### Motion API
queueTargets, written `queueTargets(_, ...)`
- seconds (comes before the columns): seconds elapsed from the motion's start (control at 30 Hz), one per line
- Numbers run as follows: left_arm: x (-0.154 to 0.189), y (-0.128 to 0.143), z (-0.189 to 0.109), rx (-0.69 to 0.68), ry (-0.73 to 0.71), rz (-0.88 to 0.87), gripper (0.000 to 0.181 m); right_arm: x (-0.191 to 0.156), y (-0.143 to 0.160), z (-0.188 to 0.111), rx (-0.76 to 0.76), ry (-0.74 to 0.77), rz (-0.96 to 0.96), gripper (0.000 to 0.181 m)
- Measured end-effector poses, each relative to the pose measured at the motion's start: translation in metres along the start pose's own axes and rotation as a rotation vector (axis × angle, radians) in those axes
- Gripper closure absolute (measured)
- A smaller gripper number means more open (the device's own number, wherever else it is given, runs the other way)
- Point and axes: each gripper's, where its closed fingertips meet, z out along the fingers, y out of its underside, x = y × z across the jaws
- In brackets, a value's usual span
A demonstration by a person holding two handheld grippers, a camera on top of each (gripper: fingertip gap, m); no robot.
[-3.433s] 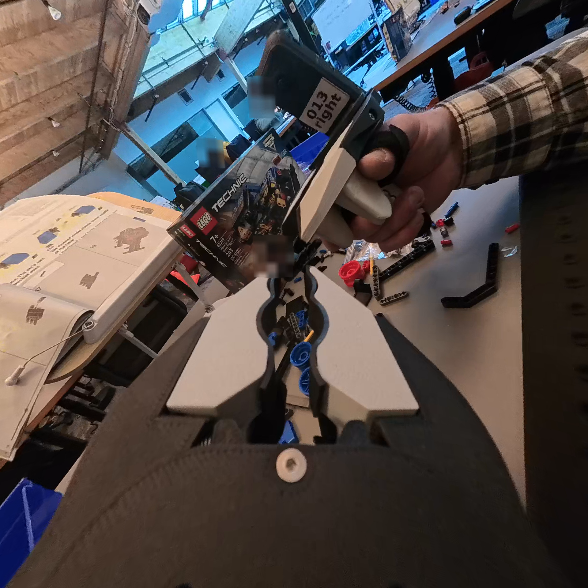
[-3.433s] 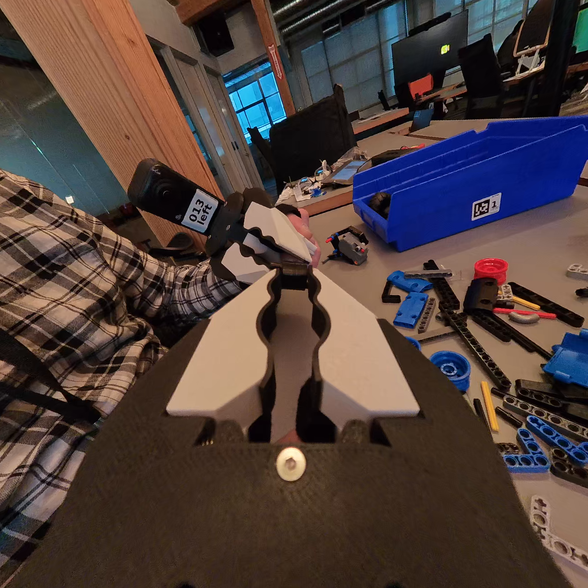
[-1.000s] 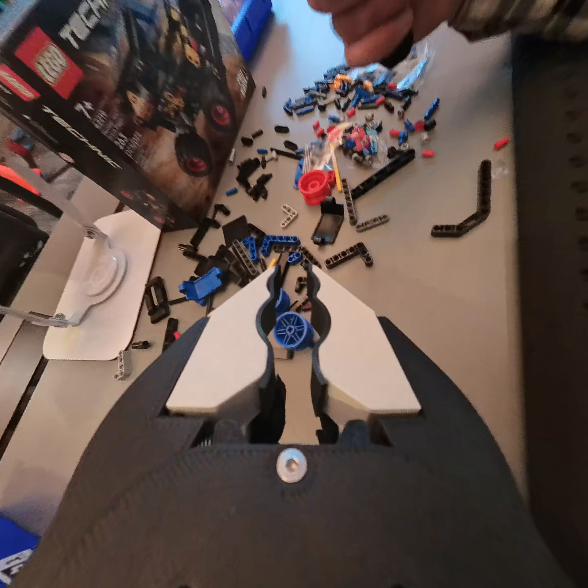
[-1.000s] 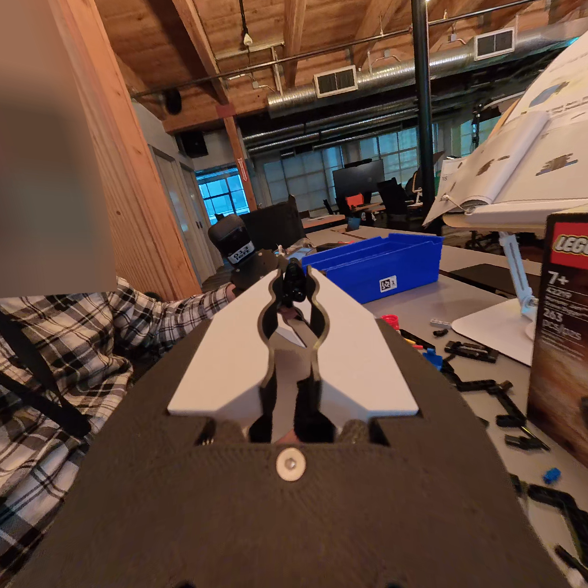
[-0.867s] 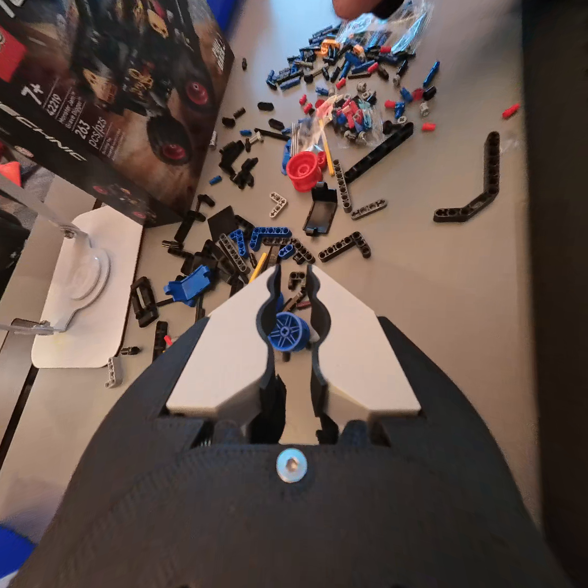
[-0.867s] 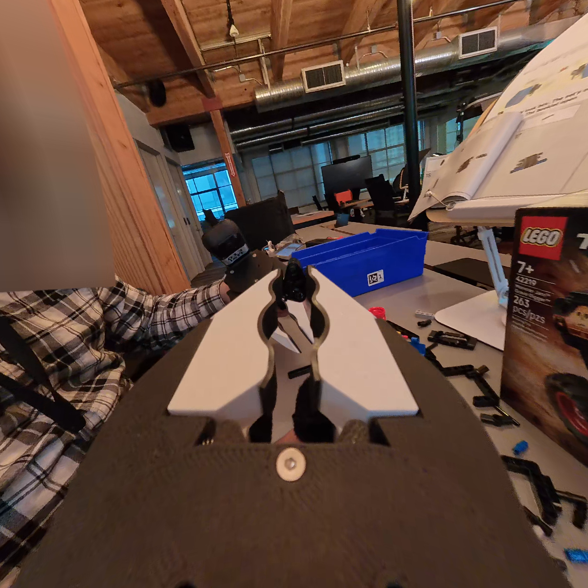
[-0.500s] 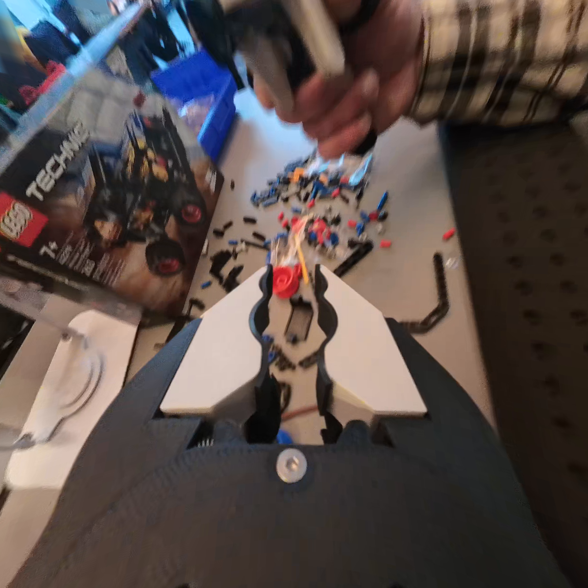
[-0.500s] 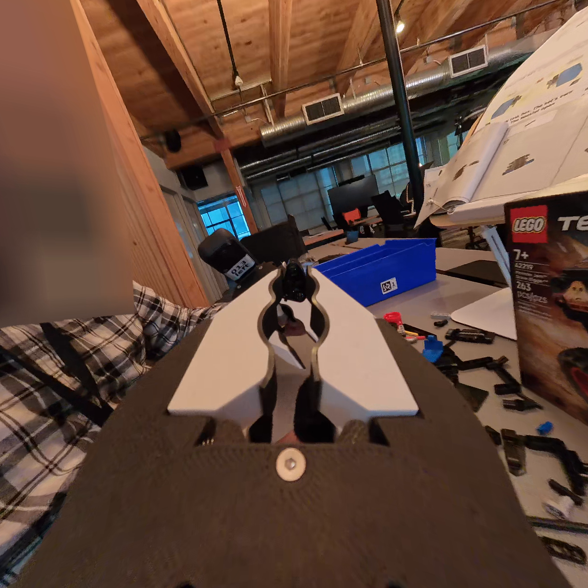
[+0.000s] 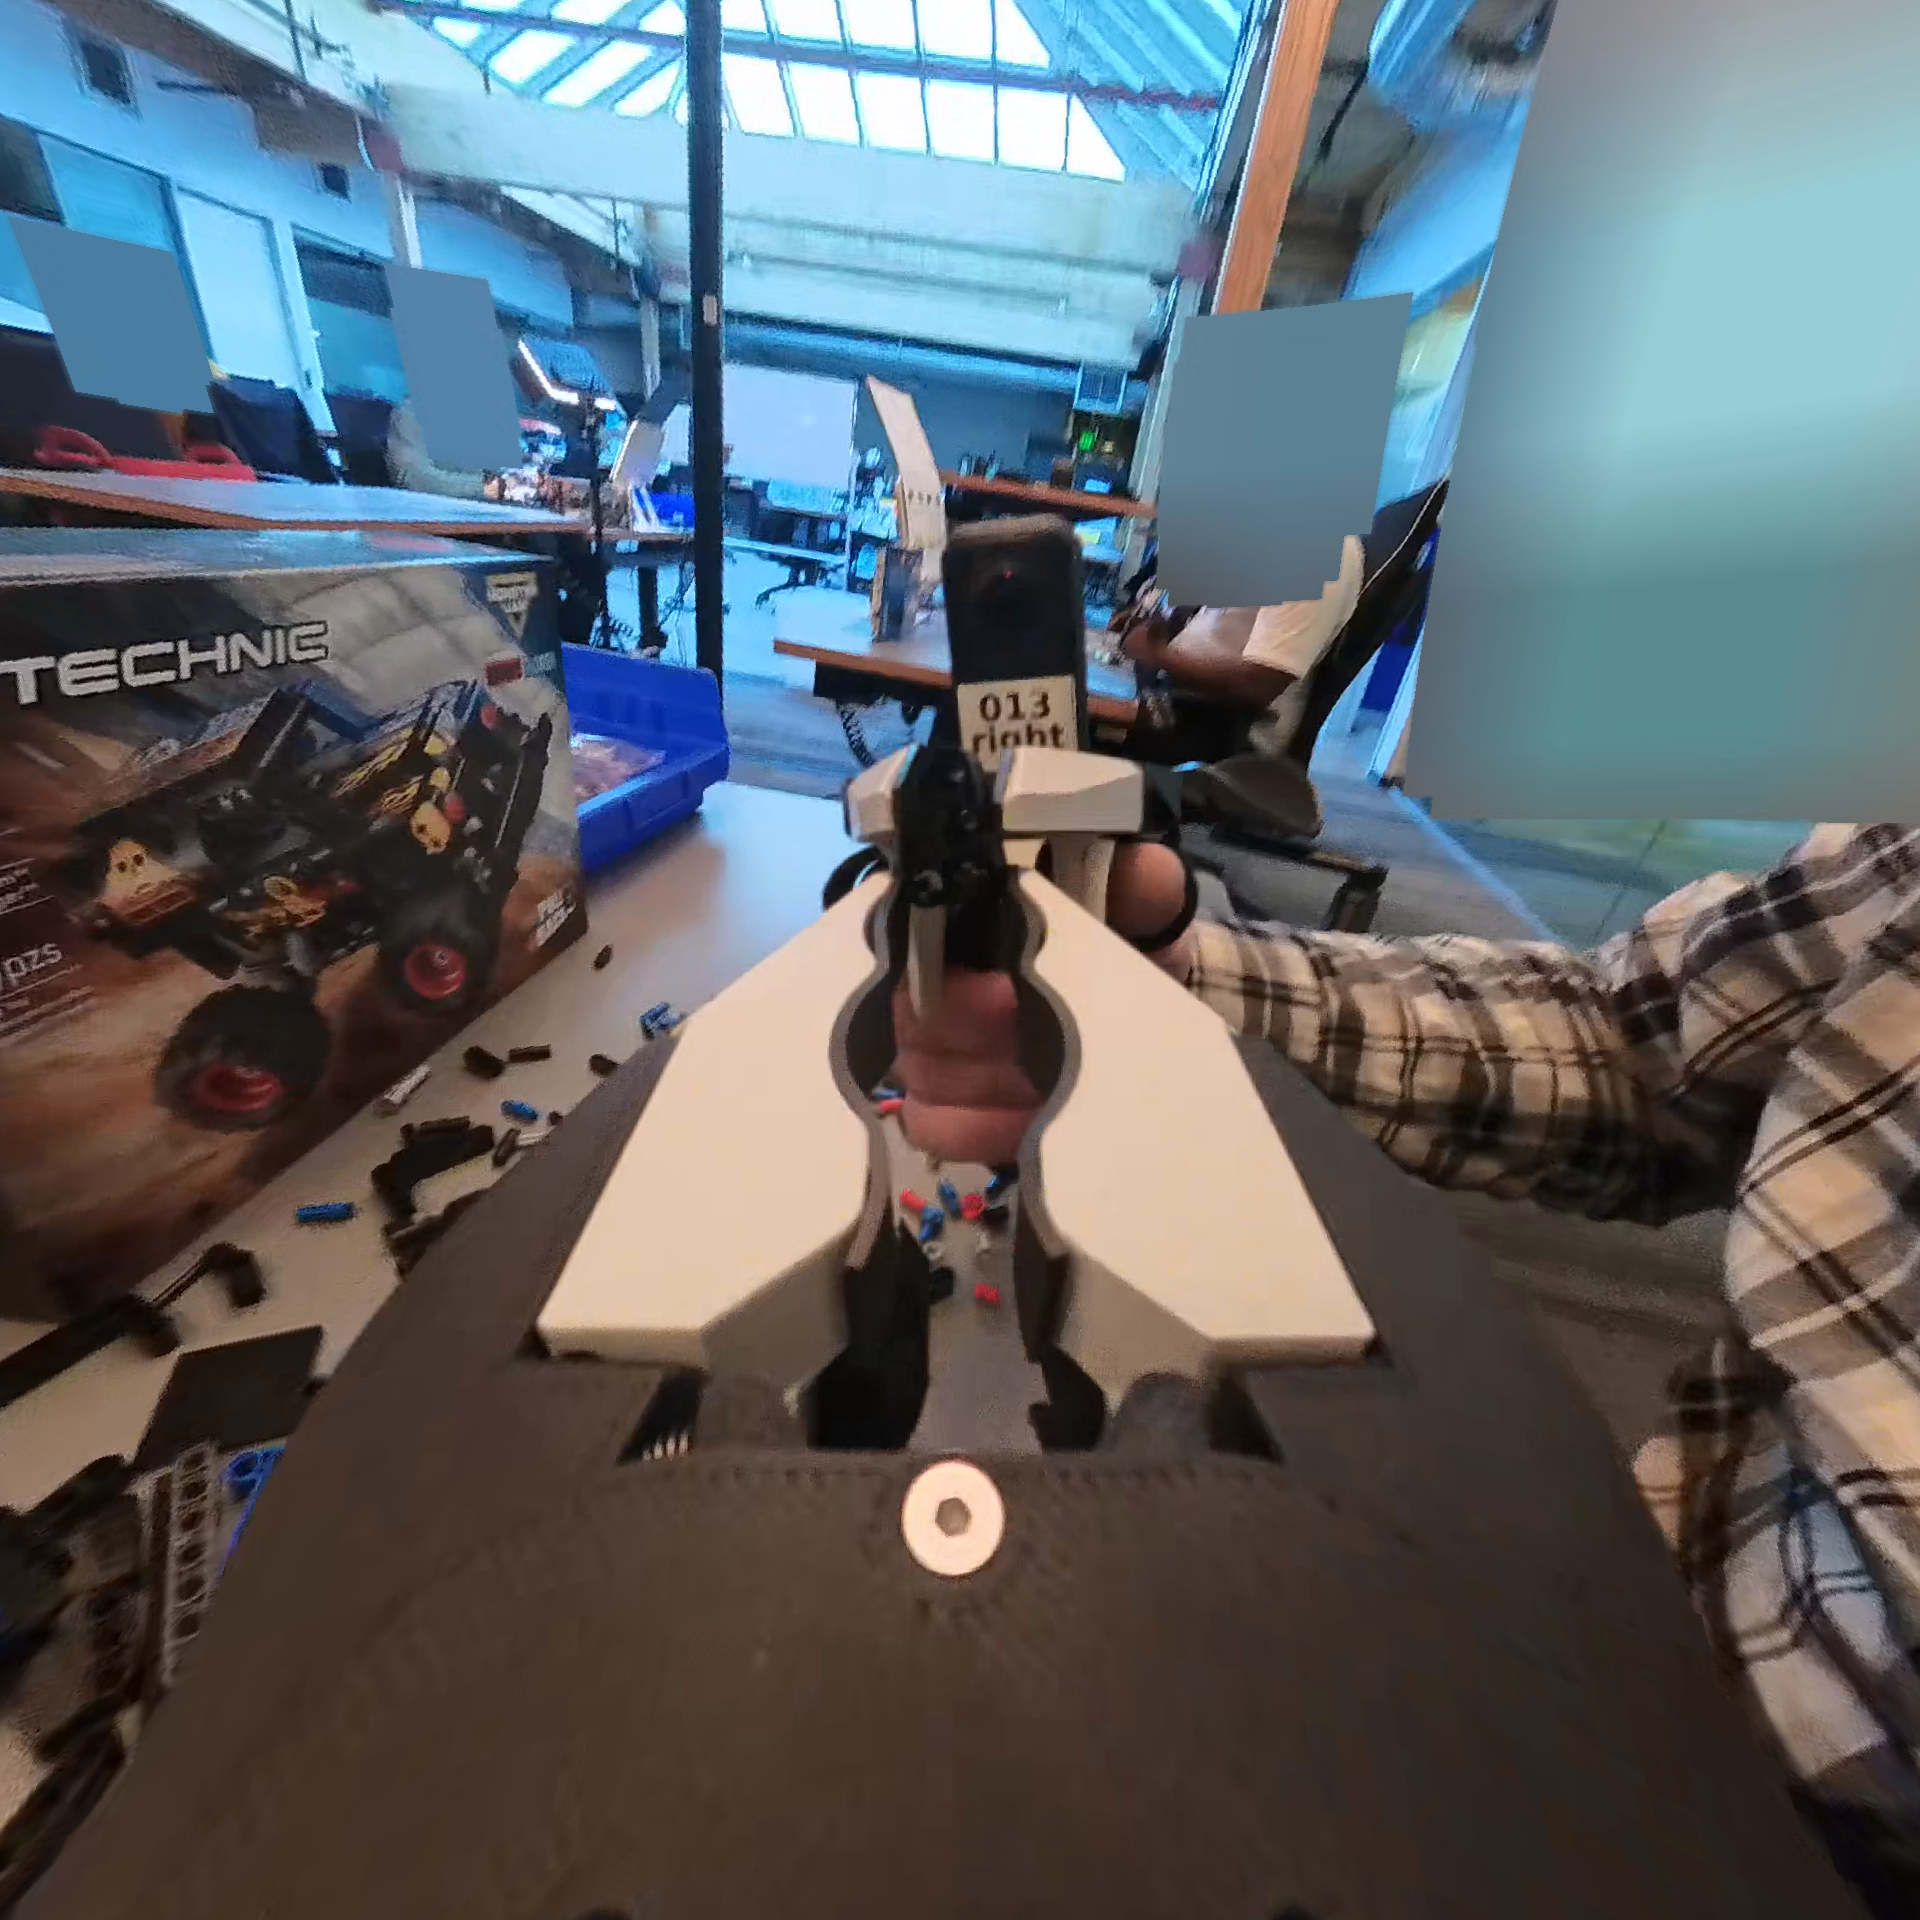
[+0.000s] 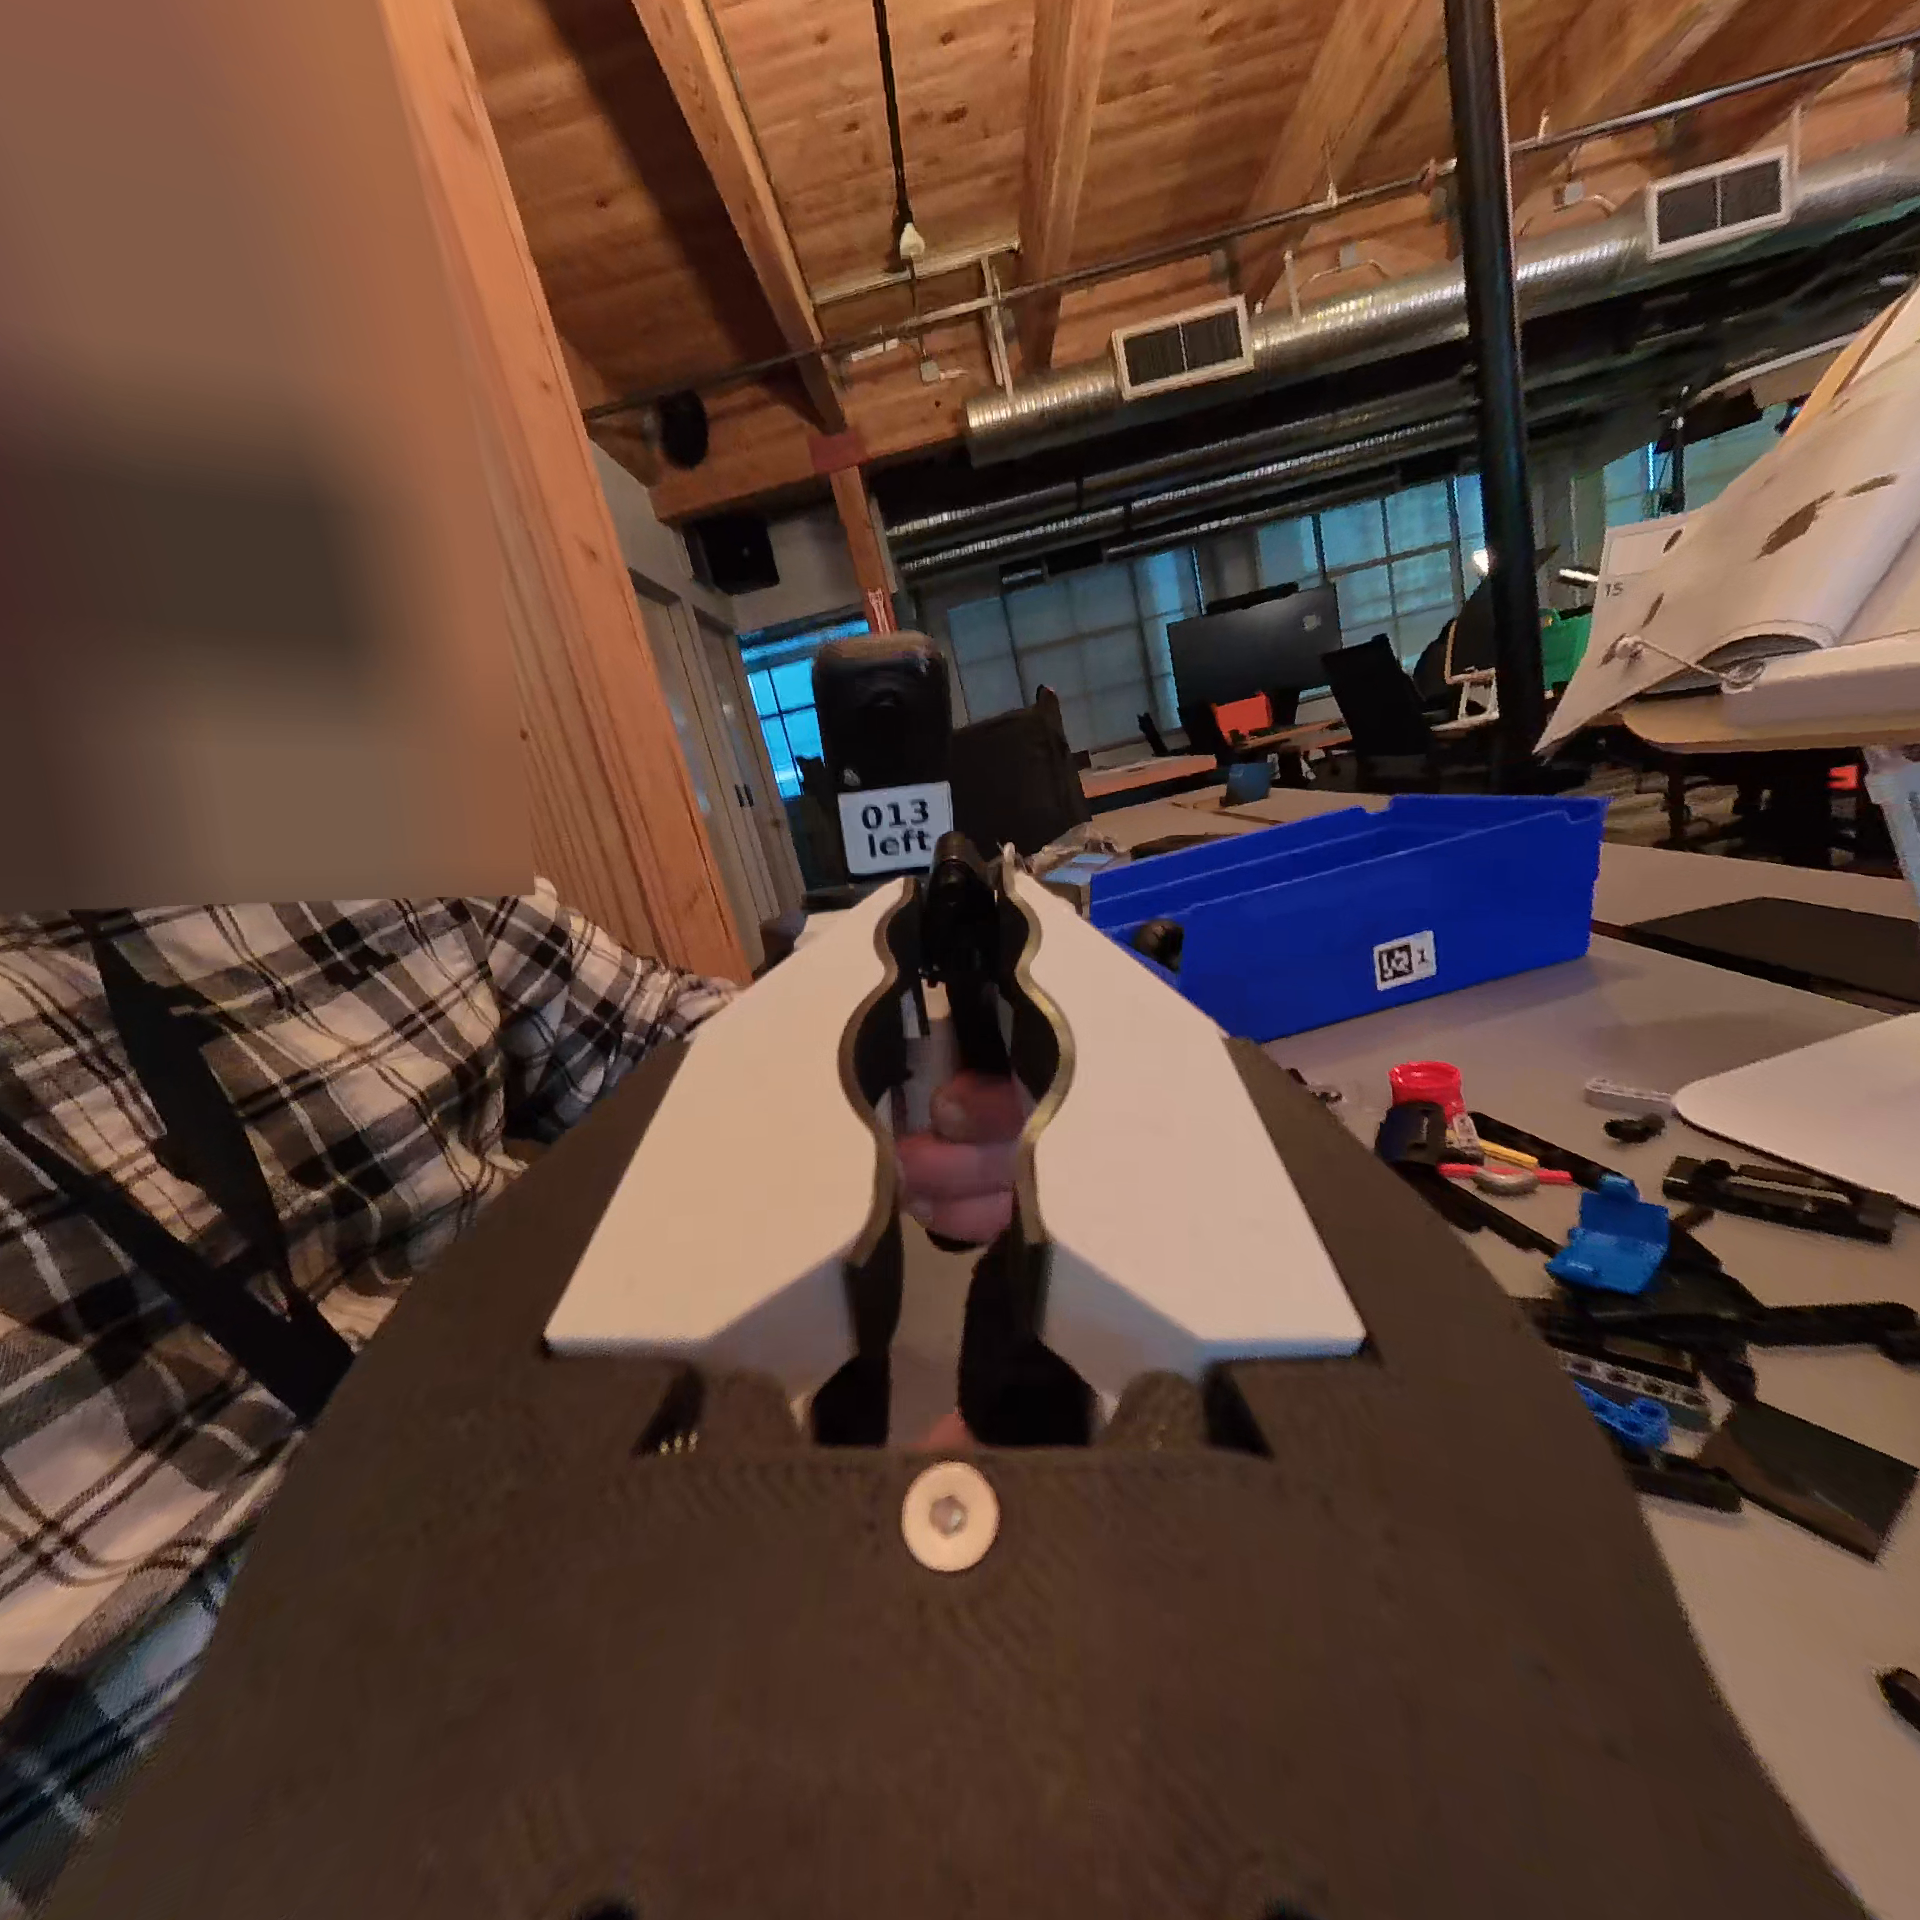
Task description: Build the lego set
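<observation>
My left fingers [image 9: 727,1143] are no longer hanging over the blue wheel hub they were straddling a second ago. I am lifting the left gripper [image 9: 951,909] off the surface [image 9: 717,883] and levelling it, and nothing is coming up with it. Its tips are now closing around the end of the small black piece [image 9: 940,831], though I cannot tell whether they are pinching it or only bracketing it.

Just beyond, nose to nose with mine, the right gripper [image 10: 956,899] is clenching that same black piece [image 10: 961,935] at its very tips, as it was before. The two tools are meeting in the air above the surface, so I am judging this as a join or a hand-over, not another pick.

Below and to my left, the loose parts [image 9: 436,1153] are lying scattered and untouched beside the set's box [image 9: 260,831], with the blue bin [image 10: 1351,904] farther back. The build is looking barely begun; the risk now is the piece twisting or dropping between the tips.
</observation>
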Motion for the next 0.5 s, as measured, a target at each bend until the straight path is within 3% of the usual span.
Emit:
queueTargets(0.27, 0.0, -0.001, -0.012, 0.006, 0.0, 0.017, 0.168, -0.002, 0.006, 0.006, -0.039, 0.023, -0.05, 0.168)
queueTargets(0.5, -0.007, 0.025, -0.033, -0.248, -0.034, 0.128, 0.168, 0.005, 0.031, 0.008, -0.249, 0.101, -0.19, 0.168)
